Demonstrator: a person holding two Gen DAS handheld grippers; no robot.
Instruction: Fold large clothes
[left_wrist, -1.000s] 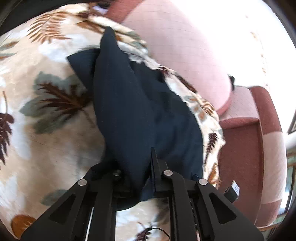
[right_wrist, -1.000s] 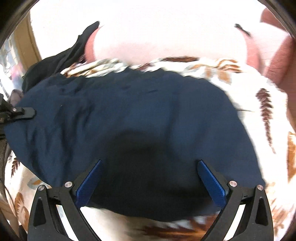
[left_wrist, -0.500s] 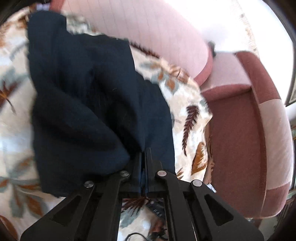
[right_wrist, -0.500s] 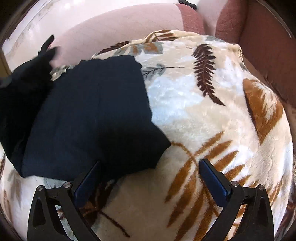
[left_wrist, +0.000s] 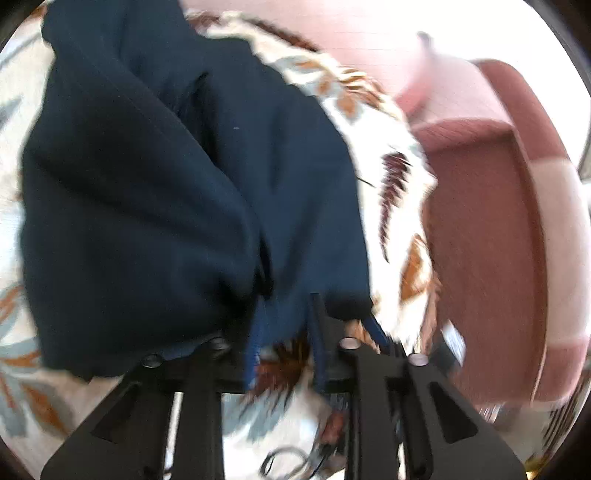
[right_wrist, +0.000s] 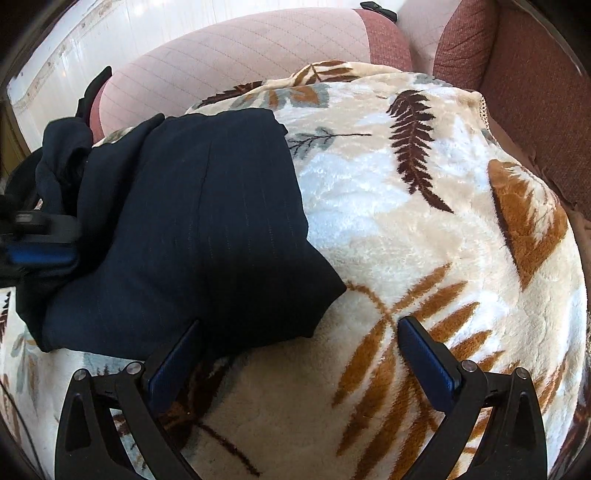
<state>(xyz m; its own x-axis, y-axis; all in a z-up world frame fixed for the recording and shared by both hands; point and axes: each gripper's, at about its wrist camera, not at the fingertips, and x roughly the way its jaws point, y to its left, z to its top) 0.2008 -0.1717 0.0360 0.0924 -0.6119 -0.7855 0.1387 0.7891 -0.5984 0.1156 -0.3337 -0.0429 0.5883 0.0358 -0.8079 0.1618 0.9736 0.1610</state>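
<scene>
A dark navy garment (right_wrist: 192, 229) lies folded on a cream blanket (right_wrist: 424, 258) printed with leaves. In the left wrist view the garment (left_wrist: 155, 192) is a thick doubled bundle right in front of the fingers. The jaws of my left gripper (left_wrist: 286, 317) are opening, and the garment's near edge hangs loose between the blue pads (left_wrist: 255, 343). My left gripper (right_wrist: 37, 236) also shows at the garment's left side in the right wrist view. My right gripper (right_wrist: 299, 336) stands wide open just above the blanket at the garment's near right corner, holding nothing.
The blanket covers a sofa seat. A pink quilted backrest (right_wrist: 240, 48) runs behind it, and a dark red armrest (left_wrist: 487, 229) stands to the right. A thin cable (left_wrist: 291, 458) lies on the blanket below my left gripper.
My left gripper carried a fold of the garment across onto the rest of it, and its shut jaws have now parted. My right gripper slid off the garment to its corner, then stayed still.
</scene>
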